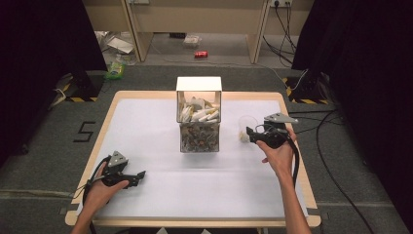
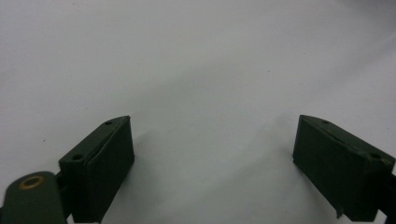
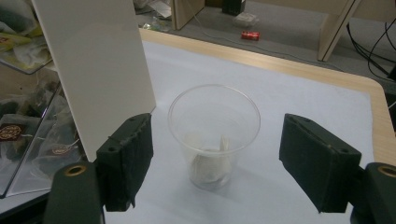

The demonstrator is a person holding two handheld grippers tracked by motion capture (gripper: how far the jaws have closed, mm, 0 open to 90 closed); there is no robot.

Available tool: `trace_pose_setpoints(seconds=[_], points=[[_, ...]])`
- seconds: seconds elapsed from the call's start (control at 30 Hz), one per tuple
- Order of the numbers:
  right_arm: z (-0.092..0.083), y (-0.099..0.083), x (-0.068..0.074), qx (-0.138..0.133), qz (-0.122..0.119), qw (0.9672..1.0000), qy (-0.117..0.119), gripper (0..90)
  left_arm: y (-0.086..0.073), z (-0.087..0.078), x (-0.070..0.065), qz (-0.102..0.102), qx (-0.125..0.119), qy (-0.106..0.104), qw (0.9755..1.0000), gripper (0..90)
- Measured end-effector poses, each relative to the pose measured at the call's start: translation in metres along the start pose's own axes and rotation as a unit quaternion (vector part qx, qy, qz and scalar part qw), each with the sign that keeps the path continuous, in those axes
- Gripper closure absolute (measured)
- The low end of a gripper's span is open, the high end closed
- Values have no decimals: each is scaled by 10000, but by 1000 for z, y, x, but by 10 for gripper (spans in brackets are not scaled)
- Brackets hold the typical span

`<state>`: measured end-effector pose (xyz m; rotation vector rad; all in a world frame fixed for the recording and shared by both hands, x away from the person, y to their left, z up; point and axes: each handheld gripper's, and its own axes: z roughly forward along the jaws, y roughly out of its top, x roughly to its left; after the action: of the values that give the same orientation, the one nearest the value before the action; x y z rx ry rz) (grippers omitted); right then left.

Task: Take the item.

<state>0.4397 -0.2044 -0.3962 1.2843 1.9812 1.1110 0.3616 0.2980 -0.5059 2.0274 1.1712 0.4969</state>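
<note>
Right of the clear two-tier acrylic box [image 1: 198,122], right gripper [image 1: 249,133] gapes wide at a clear plastic cup [image 3: 214,133] holding a white tea bag [image 3: 208,164]; drop looks done. Next: back off. Left gripper [image 1: 141,174] wide, empty.

Clear cup [image 3: 214,135] upright, white sachet [image 3: 210,163] inside.

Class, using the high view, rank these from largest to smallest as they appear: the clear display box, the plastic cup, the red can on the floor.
1. Clear display box, plainly the largest.
2. Plastic cup.
3. Red can, smallest, though it lies farther from the camera, which shrinks it, so its rank against the cup is unsure.
</note>
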Motion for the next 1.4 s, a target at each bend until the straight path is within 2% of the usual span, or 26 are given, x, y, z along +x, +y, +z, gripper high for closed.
trace_pose_setpoints(seconds=[0.23, 0.67, 1.4], points=[[-1, -8, 2, -49, 72, 9999, 54, 267, 0, 0, 0, 6, 2, 1, 10000, 116], [0, -22, 7, 83, 27, 9999, 114, 267, 0, 0, 0, 3, 1, -2, 10000, 116], [-17, -41, 12, 114, -5, 9998, 177, 267, 0, 0, 0, 5, 2, -2, 10000, 116]])
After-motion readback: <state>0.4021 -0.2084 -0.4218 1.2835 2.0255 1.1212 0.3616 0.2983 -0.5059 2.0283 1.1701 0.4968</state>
